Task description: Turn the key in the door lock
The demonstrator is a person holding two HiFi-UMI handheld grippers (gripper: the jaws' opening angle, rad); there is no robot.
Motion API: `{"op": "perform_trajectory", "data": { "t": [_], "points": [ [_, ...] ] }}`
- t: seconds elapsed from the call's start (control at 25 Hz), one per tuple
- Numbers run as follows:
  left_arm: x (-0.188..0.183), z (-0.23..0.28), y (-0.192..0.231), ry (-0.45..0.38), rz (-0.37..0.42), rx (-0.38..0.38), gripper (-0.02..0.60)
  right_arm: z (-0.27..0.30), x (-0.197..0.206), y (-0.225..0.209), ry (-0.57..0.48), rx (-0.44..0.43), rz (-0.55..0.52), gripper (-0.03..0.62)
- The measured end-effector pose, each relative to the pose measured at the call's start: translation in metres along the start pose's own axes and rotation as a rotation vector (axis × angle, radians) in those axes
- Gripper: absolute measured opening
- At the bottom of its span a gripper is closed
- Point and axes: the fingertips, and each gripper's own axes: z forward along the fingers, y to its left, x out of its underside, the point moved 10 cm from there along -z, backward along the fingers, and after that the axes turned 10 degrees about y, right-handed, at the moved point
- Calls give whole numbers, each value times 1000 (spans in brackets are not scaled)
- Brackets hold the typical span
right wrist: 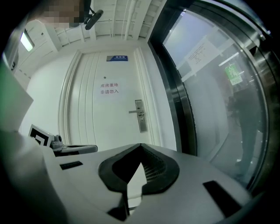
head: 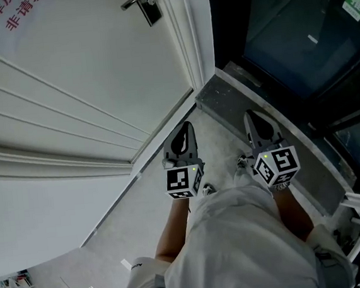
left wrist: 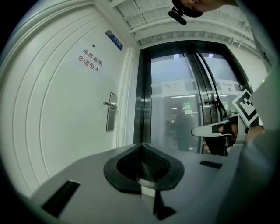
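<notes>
The silver lock plate with its lever handle (right wrist: 140, 115) sits at the right edge of the white panelled door (right wrist: 105, 127), at about twelve o'clock from our right tool (head: 258, 123) and eleven o'clock from our left tool (head: 183, 133). It is well apart from both. Whether a key is in it is too small for us to tell.

At ten o'clock from the plate, red lettering (right wrist: 109, 89) reads 库房重地 / 非请勿入. The small blue plate (right wrist: 117, 57) above it is unreadable. We see both tools with jaws together on nothing.

The door frame meets a dark glass wall (head: 297, 40) at our two o'clock, which carries a green sign (head: 355, 4). A grey stone sill (head: 226, 101) edges it. Pale floor (head: 147, 200) lies open between us and the door.
</notes>
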Motion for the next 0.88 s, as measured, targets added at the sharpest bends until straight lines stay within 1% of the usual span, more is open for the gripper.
{"op": "perform_trajectory", "data": {
  "t": [0.16, 0.28, 0.4, 0.48, 0.6, 0.72, 0.88],
  "points": [
    [-12, 38, -9, -17, -20, -51, 9, 27, -15, -40, 15, -54, -34, -5],
    [-17, 64, -18, -9, -27, -91, 9, 48, -23, -69, 25, -95, -38, -5],
    [-24, 84, -25, 1, -26, -137, 9, 67, -36, -92, 28, -132, -37, -5],
    [-32, 94, -30, -12, -29, -177, 9, 81, -46, -104, 33, -178, -47, -5],
    [-36, 104, -33, -21, -43, -241, 9, 105, -59, -114, 41, -257, -81, -5],
    [-39, 111, -28, -20, -49, -287, 9, 129, -68, -116, 41, -302, -108, -5],
    [-44, 121, -13, -25, -56, -348, 9, 166, -75, -114, 55, -363, -111, -5]
  ]
}}
